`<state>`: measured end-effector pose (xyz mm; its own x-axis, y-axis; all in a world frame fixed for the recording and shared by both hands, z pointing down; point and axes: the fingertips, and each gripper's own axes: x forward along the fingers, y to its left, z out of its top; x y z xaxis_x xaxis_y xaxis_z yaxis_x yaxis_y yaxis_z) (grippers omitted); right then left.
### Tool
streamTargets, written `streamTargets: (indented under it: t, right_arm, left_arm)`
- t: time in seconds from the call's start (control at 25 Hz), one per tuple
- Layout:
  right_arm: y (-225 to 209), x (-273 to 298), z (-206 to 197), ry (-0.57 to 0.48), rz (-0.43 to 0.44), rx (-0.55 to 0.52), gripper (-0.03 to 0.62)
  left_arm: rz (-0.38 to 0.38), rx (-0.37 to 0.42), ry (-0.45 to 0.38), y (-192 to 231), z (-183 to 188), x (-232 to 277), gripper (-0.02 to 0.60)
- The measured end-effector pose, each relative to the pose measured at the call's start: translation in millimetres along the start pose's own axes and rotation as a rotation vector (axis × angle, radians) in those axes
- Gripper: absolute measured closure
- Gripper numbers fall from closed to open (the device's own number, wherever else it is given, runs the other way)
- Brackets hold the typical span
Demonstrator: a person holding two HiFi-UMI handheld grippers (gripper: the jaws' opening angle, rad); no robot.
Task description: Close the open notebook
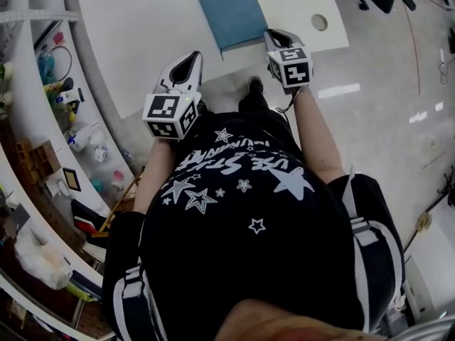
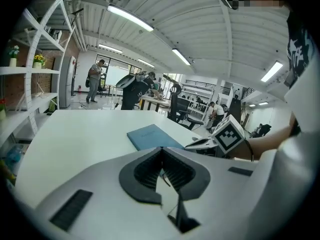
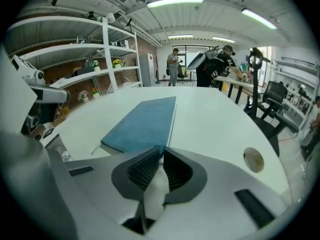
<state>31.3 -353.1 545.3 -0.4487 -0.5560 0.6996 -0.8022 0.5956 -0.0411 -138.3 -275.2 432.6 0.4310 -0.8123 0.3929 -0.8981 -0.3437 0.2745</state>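
Left gripper (image 1: 190, 61), at centre left of the head view, has its jaws closed tip to tip with nothing in them. It hangs over the near edge of the white table (image 1: 135, 34), with bare tabletop ahead of it toward the upper left. Right gripper (image 1: 276, 35), upper centre right, shows only a thin slit between its jaws, also empty, and sits just inside the same near edge. To its right the tabletop stays bare past a round cable hole (image 1: 320, 22) to the table's right edge, then shiny floor (image 1: 384, 119). Cluttered shelves (image 1: 43, 98) curve down the frame's left side. The blue notebook (image 1: 231, 9) lies closed and flat at top centre. Its near right corner is just beside the right gripper's tips, and it lies up and right of the left gripper, well apart from it
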Motion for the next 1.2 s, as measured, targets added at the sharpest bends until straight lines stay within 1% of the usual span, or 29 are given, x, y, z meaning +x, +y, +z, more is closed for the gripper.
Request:
streamTargets:
  t: [0.24, 0.36, 0.48, 0.68, 0.84, 0.92, 1.0, 1.08, 1.2]
  right_arm:
    - [4.9, 9.1, -7.1, 0.107, 0.011, -0.114, 0.571]
    - [5.2, 8.7, -7.0, 0.117, 0.04, -0.158, 0.571]
    - [2.7, 5.8, -6.4, 0.107, 0.1, -0.176, 0.571]
    - [-0.7, -6.0, 1.7, 0.012, 0.245, -0.113, 0.571]
    - [-11.8, -14.6, 6.4, -0.032, 0.282, -0.094, 0.571]
    - [-20.0, -16.0, 12.5, -0.065, 0.278, -0.074, 0.571]
    - [-31.8, -19.3, 15.2, -0.098, 0.254, -0.044, 0.571]
    - [-41.4, -26.1, 11.2, -0.113, 0.231, -0.011, 0.571]
    - [-48.1, -41.1, 1.4, -0.133, 0.2, 0.033, 0.572]
  left_arm:
    - [0.033, 0.013, 0.004, -20.1, 5.3, 15.9, 0.569]
    - [0.059, 0.013, -0.001, -29.5, 7.4, 21.5, 0.569]
    - [0.092, 0.008, -0.014, -41.0, 10.8, 26.6, 0.569]
    - [0.185, -0.015, -0.041, -53.6, 8.0, 29.1, 0.569]
    - [0.26, -0.056, -0.06, -54.5, -2.1, 24.2, 0.569]
    - [0.276, -0.065, -0.069, -53.5, -6.0, 18.8, 0.569]
    - [0.281, -0.078, -0.074, -55.6, -11.6, 13.1, 0.569]
    - [0.277, -0.089, -0.083, -62.1, -16.0, 6.0, 0.569]
    - [0.266, -0.081, -0.109, -74.4, -18.0, -7.2, 0.569]
